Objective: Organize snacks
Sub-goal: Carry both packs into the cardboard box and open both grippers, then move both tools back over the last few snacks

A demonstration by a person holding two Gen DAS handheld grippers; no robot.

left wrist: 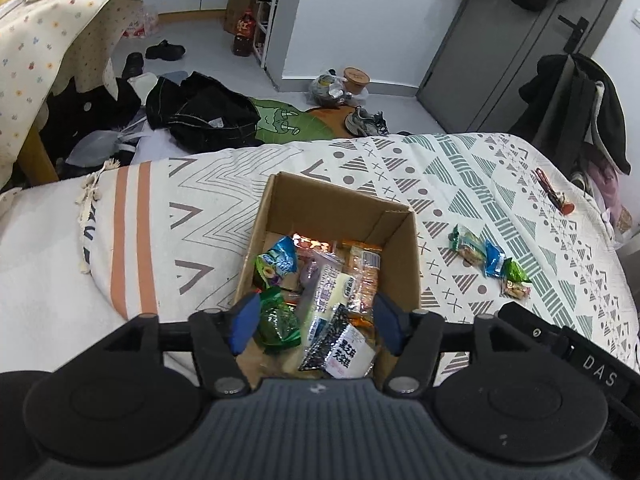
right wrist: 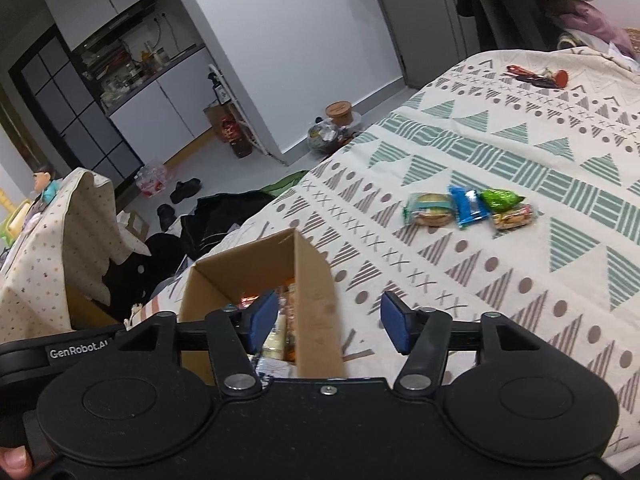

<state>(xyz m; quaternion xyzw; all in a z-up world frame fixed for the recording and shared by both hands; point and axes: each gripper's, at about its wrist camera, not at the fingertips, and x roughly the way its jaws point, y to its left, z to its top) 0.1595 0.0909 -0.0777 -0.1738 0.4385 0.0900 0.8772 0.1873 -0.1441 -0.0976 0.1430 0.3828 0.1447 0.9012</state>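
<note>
- We are holding both sets of jaws spread with nothing between the pads: the left gripper (left wrist: pixel 316 322) is hanging over the open cardboard box (left wrist: pixel 400 256), and the right gripper (right wrist: pixel 328 326) is hovering at the box's right wall (right wrist: pixel 316 300), one blue pad over the inside and the other over the bedspread.
- We are seeing the box sitting on the patterned bedspread (left wrist: pixel 460 168), filled with snack packets; among them are a green foil packet (left wrist: pixel 278 320) at 7 o'clock inside it, a blue-and-green packet (left wrist: pixel 278 264) at 10 o'clock, and a black-and-white speckled packet (left wrist: pixel 340 348) at 5 o'clock.
- We are finding four more snacks lying loose on the bedspread at 3 o'clock from the box, well apart from it: a cookie packet (right wrist: pixel 430 209), a blue packet (right wrist: pixel 468 206) touching it, a bright green packet (right wrist: pixel 500 199), and a clear packet of nuts (right wrist: pixel 514 218) just below that one.
- We are also noticing a small red-and-black object (left wrist: pixel 554 196) resting near the far edge of the bed at 1 o'clock.
- Beyond the bed, dark clothing (left wrist: pixel 200 110) and shoes (left wrist: pixel 164 50) are lying on the floor at 11 o'clock.
</note>
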